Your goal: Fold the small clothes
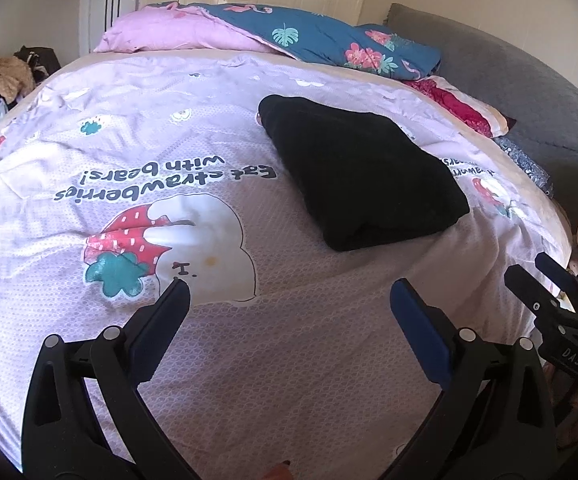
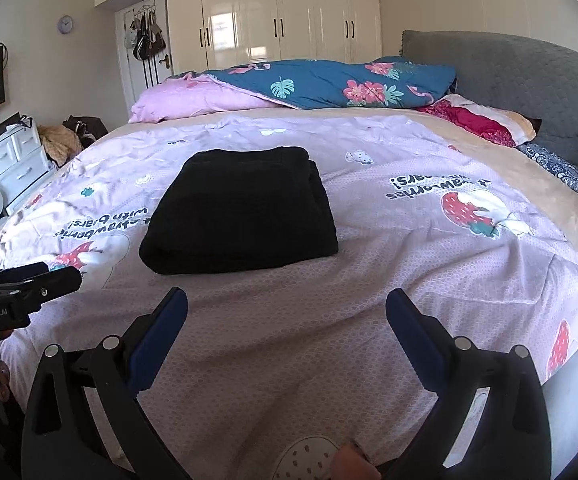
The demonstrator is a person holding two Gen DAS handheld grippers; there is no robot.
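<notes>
Both wrist views look forward and slightly down across the bed from near its edge. They share the folded black garment and the far wardrobe.

My left claw and my right claw are black with blue pads. The folded garment is plain black. The bedsheet is pale lilac with a fine dotted weave, printed with white bears, red white-speckled strawberries with teal leaves, and black lettering. The quilt is deep blue with pink flowers, flamingos and mint leaves; its underside is pink. The headboard is grey. The wardrobe is glossy cream with black handles.
</notes>
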